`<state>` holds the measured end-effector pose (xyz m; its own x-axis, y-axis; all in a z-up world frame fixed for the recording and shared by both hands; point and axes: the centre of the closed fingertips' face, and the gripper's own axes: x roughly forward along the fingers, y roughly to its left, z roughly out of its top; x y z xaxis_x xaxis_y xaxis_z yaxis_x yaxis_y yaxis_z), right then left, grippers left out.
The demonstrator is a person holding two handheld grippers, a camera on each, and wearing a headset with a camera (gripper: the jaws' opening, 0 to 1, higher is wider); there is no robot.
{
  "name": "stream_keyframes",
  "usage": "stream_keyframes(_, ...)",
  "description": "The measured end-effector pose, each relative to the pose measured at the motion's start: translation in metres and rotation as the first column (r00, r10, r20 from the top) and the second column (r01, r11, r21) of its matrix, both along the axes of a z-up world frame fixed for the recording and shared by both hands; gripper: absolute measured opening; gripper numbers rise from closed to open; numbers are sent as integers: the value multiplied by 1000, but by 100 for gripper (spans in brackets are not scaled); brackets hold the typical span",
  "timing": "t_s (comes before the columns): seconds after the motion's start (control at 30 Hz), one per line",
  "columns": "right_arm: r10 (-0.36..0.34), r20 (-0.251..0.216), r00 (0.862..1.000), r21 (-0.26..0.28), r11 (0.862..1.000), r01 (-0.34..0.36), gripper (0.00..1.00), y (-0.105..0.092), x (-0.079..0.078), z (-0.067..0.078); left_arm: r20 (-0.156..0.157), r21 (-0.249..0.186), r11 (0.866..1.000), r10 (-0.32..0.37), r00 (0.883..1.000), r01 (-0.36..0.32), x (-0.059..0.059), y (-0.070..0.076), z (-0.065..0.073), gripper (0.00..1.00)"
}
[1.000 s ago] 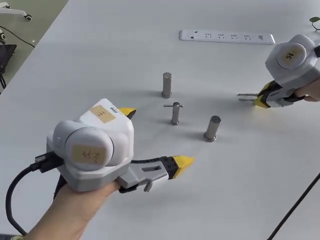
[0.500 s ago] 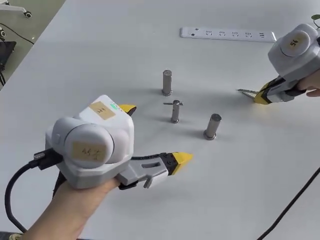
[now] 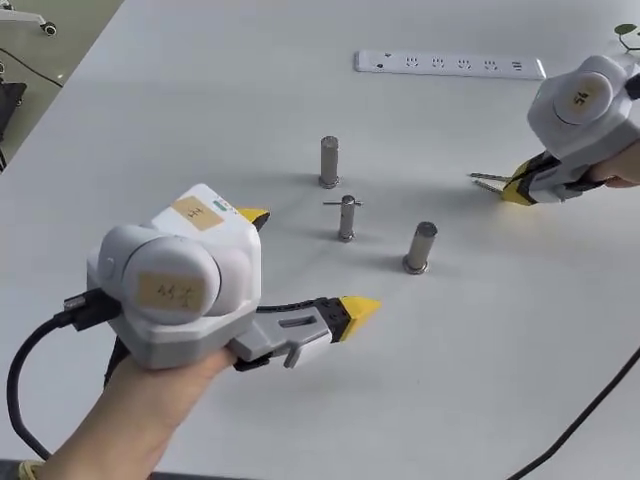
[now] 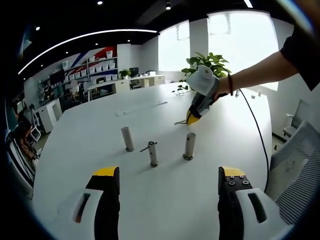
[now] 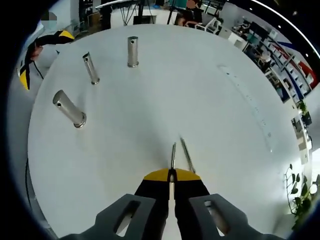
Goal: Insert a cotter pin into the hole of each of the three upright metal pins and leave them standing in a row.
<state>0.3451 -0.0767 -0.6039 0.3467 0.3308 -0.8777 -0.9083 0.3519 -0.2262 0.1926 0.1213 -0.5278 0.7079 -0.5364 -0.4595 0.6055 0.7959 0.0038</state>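
The left gripper is wide open, holding nothing. The right gripper is squeezed closed on a cotter pin. Three metal pins stand in the middle of the table.

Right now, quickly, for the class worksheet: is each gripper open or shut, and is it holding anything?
Left gripper: open, holding nothing.
Right gripper: shut on a cotter pin.

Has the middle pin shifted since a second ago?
No. The middle pin sits the same way from the power strip; the camera alone shifted.
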Motion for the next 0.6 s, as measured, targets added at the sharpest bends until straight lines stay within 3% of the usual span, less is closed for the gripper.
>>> stream_keyframes(0.33, 93, 55, 994, 13, 995, -94, 0, 19, -6, 16, -4, -13, 1000, 9, 1000, -9, 0, 2, 2, 77)
stream_keyframes(0.6, 163, 123, 979, 41, 985, -169, 0, 41, -31, 39, -22, -41, 999, 28, 999, -29, 0, 2, 3, 74)
